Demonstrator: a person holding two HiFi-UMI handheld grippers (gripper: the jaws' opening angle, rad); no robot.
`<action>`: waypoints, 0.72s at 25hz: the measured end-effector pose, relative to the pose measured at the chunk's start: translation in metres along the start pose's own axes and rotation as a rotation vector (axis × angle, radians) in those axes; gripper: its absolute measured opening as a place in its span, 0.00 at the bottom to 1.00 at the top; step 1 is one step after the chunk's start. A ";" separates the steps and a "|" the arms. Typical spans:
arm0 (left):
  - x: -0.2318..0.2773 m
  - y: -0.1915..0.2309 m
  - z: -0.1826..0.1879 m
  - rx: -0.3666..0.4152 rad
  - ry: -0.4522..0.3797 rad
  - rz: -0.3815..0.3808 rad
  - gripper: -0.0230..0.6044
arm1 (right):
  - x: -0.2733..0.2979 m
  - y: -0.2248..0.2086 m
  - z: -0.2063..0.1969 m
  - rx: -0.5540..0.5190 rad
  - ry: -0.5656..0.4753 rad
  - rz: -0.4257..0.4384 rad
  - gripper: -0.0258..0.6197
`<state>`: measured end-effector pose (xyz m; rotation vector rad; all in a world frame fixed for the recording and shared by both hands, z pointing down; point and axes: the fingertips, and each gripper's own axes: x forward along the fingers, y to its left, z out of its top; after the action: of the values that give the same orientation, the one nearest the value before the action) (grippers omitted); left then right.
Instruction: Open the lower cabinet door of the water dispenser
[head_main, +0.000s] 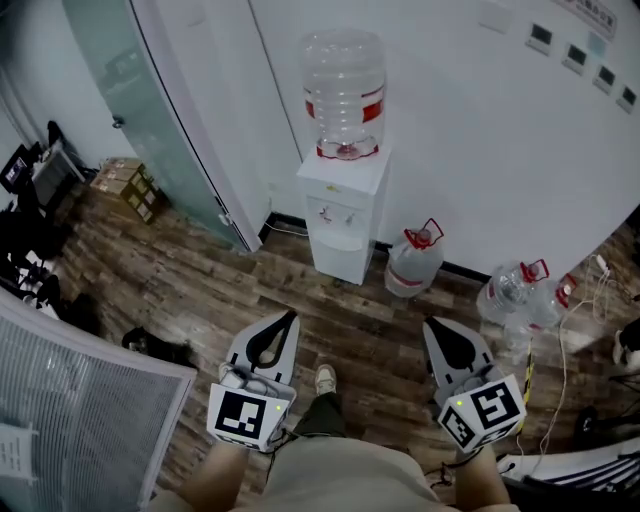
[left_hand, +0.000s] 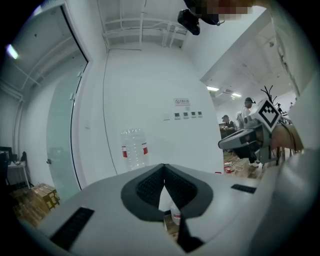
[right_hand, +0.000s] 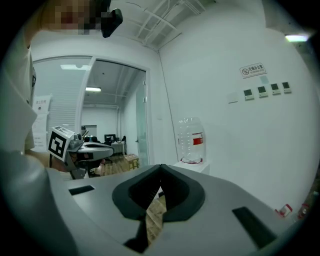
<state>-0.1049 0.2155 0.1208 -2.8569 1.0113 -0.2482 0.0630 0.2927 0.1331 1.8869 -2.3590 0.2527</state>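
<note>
The white water dispenser (head_main: 343, 215) stands against the wall with a clear bottle (head_main: 344, 95) on top. Its lower cabinet door (head_main: 339, 262) is closed. My left gripper (head_main: 292, 316) and right gripper (head_main: 430, 323) are held side by side over the wooden floor, well short of the dispenser, both pointing toward it. Both are shut with nothing between the jaws. In the left gripper view the jaws (left_hand: 164, 168) meet at the tips and the bottle (left_hand: 134, 148) shows beyond them. In the right gripper view the tips (right_hand: 160, 168) touch, with the bottle (right_hand: 190, 141) ahead to the right.
A spare water bottle (head_main: 413, 262) stands on the floor just right of the dispenser, and two more (head_main: 513, 290) lie farther right beside cables. A glass door (head_main: 150, 110) and cardboard boxes (head_main: 130, 187) are to the left. A person's shoe (head_main: 325, 378) shows between the grippers.
</note>
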 end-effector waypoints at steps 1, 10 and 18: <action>0.009 0.013 0.000 -0.008 -0.001 -0.002 0.05 | 0.014 -0.003 0.003 0.005 0.005 -0.008 0.05; 0.079 0.113 -0.002 -0.033 -0.010 -0.033 0.05 | 0.132 -0.010 0.044 0.006 0.021 -0.003 0.05; 0.115 0.157 -0.008 -0.037 -0.013 -0.040 0.05 | 0.189 -0.023 0.059 -0.022 0.034 -0.004 0.05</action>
<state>-0.1154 0.0210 0.1185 -2.9108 0.9675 -0.2163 0.0446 0.0952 0.1123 1.8623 -2.3263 0.2552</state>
